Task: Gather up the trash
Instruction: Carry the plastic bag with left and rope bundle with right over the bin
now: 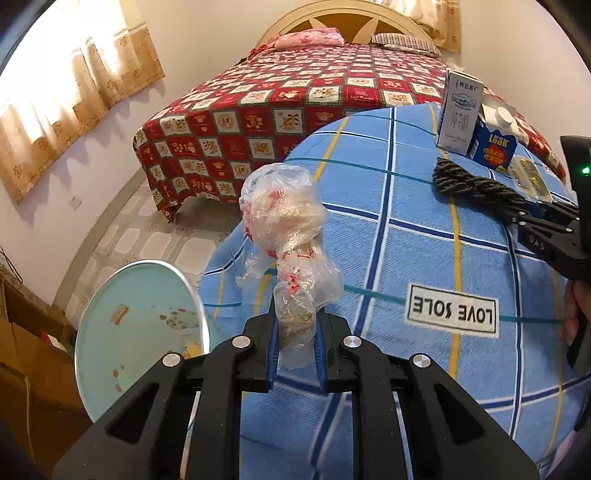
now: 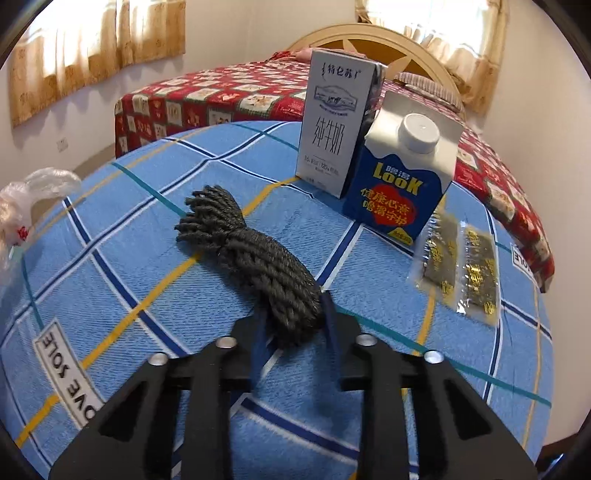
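Over the blue checked bed (image 2: 147,258), left gripper (image 1: 295,343) jaws pinch the crumpled plastic bag (image 1: 288,229), right gripper (image 2: 295,325) jaws clamp the black rope bundle's (image 2: 255,251) end — thin film could slip, rope could unravel.

A blue checked sheet (image 2: 147,266) with a "LOVE SOLE" label (image 1: 452,309) covers the near surface. Behind it stands a bed with a red patterned cover (image 1: 258,110) and a cream headboard (image 1: 354,18). Beige curtains (image 1: 74,99) hang on the wall. A round glass tabletop (image 1: 136,332) is beside the sheet.
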